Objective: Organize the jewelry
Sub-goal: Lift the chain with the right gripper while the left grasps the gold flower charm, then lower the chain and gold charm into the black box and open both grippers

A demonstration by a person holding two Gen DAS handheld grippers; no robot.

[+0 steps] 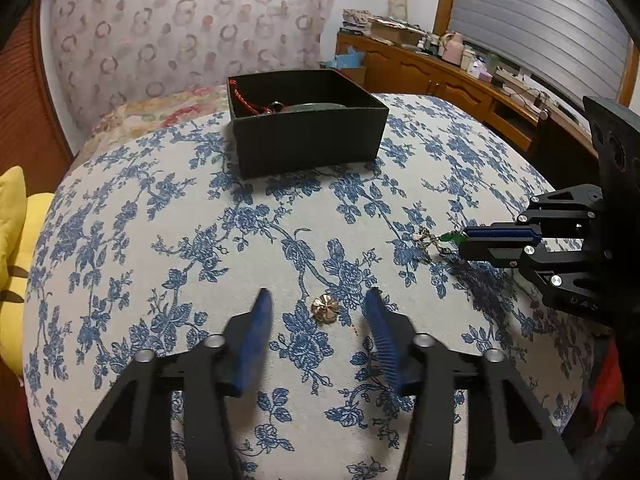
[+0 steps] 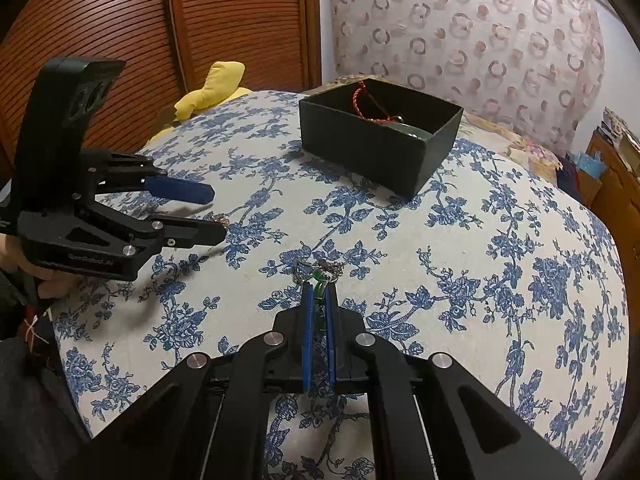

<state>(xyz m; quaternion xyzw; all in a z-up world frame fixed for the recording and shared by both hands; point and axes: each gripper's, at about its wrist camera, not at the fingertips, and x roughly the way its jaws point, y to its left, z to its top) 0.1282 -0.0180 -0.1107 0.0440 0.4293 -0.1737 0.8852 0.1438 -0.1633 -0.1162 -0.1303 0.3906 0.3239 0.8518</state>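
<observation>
A small gold flower brooch (image 1: pixel 325 309) lies on the blue-flowered cloth (image 1: pixel 160 208), between the fingers of my left gripper (image 1: pixel 318 291). The jaws stand apart on either side of it and the pads do not touch it. My right gripper (image 2: pixel 319 286) is shut on a green pendant (image 2: pixel 319 280), and its thin chain (image 2: pixel 320 268) lies bunched on the cloth just past the fingertips. In the left wrist view the right gripper (image 1: pixel 462 238) comes in from the right with the pendant (image 1: pixel 451 236) at its tip. The black open box (image 1: pixel 308 140) at the back holds a red cord (image 2: pixel 360 98) and a green bangle.
A yellow cushion (image 2: pixel 216 80) sits off the cloth's left edge by a slatted wooden door (image 2: pixel 120 20). A cluttered wooden sideboard (image 1: pixel 460 80) runs along the right. Behind the box there is a ring-patterned fabric (image 1: pixel 180 32). A hand (image 2: pixel 24 268) holds the left gripper.
</observation>
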